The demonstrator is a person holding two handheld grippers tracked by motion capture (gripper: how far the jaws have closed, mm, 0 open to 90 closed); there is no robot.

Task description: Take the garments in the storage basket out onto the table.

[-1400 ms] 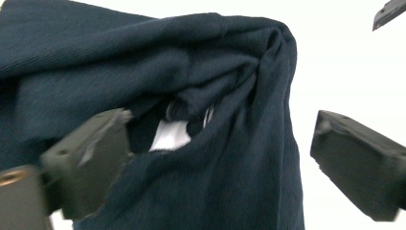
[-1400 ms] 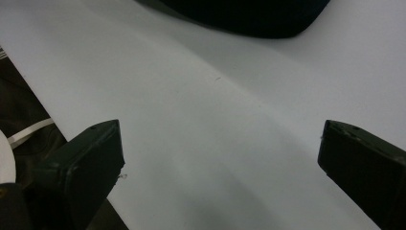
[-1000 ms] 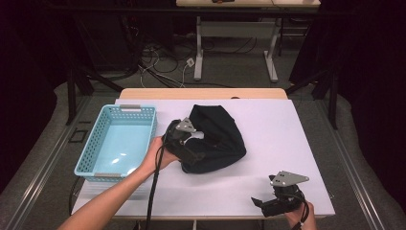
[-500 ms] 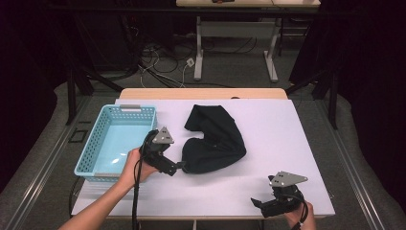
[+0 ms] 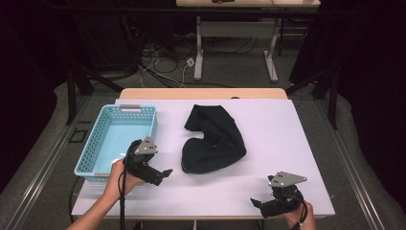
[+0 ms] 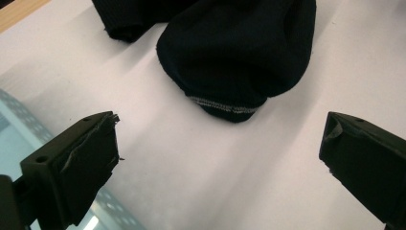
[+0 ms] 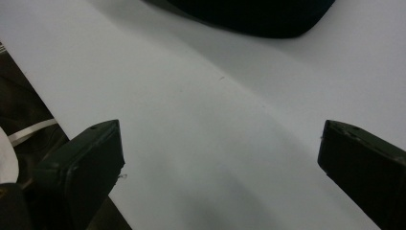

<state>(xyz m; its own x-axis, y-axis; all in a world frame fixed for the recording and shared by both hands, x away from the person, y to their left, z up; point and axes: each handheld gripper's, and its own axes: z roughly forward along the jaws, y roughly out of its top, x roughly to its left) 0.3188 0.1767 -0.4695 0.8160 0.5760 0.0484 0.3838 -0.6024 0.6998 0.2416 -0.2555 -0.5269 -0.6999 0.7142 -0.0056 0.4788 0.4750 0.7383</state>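
High view: the black garment [image 5: 213, 140] lies mid-frame on the white table [image 5: 287, 124], with bare surface all round. The left hand-held gripper [image 5: 164, 173] sits lower left beside the blue basket [image 5: 95, 151]; the right hand-held gripper [image 5: 256, 202] is near the bottom edge.

Left gripper view: jaws wide apart and empty, with the garment's hem [image 6: 225, 108] at the upper centre.

Right gripper view: jaws spread and empty, with the table's edge [image 7: 57, 108] at the left.

Left gripper [image 5: 165, 174] is hovering low, jaws gaping wide, gripped by the left hand [image 5: 119, 175]. Right gripper [image 5: 255, 203] is resting near the person, jaws likewise spread.
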